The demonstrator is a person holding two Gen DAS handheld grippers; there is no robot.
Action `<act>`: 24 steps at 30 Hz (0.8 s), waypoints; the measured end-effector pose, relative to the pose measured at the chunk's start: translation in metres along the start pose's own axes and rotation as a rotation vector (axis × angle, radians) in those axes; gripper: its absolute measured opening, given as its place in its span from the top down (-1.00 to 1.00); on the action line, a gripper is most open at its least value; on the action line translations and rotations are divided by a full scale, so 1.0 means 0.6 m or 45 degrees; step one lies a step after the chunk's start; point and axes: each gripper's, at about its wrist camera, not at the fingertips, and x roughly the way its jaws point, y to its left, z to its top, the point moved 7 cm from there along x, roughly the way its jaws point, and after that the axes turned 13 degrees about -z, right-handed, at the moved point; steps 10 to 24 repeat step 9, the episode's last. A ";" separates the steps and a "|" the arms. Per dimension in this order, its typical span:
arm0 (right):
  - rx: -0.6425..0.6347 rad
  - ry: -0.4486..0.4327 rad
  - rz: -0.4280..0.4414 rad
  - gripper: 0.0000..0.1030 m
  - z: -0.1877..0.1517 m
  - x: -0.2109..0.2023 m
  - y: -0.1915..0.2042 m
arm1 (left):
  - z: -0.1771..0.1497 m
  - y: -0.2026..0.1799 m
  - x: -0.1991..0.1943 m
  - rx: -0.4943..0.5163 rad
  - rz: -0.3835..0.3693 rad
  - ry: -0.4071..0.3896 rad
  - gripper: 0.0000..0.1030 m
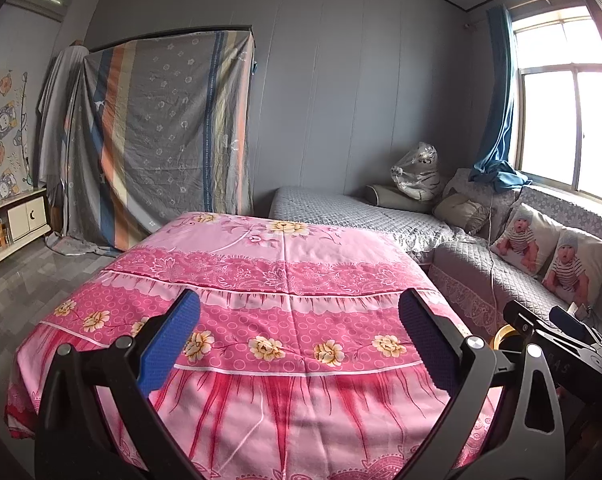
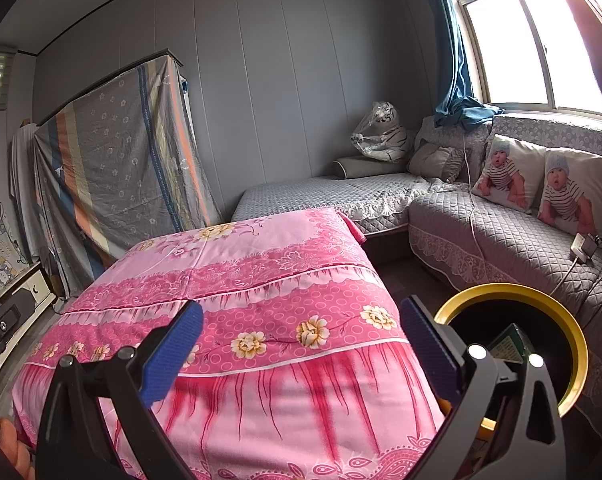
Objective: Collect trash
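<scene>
Hovering over pink floral cloth | left gripper jaws apart, empty | right gripper jaws apart, empty | yellow-rimmed bin just right of cloth, green carton inside | no trash visible on cloth | advise scanning wider before reaching.

L wrist: above pink table, facing sofa | R wrist: same, further right
</scene>
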 end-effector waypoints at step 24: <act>0.008 0.008 -0.002 -0.84 0.001 0.004 -0.004 | -0.003 0.007 0.005 -0.018 -0.007 0.017 -0.84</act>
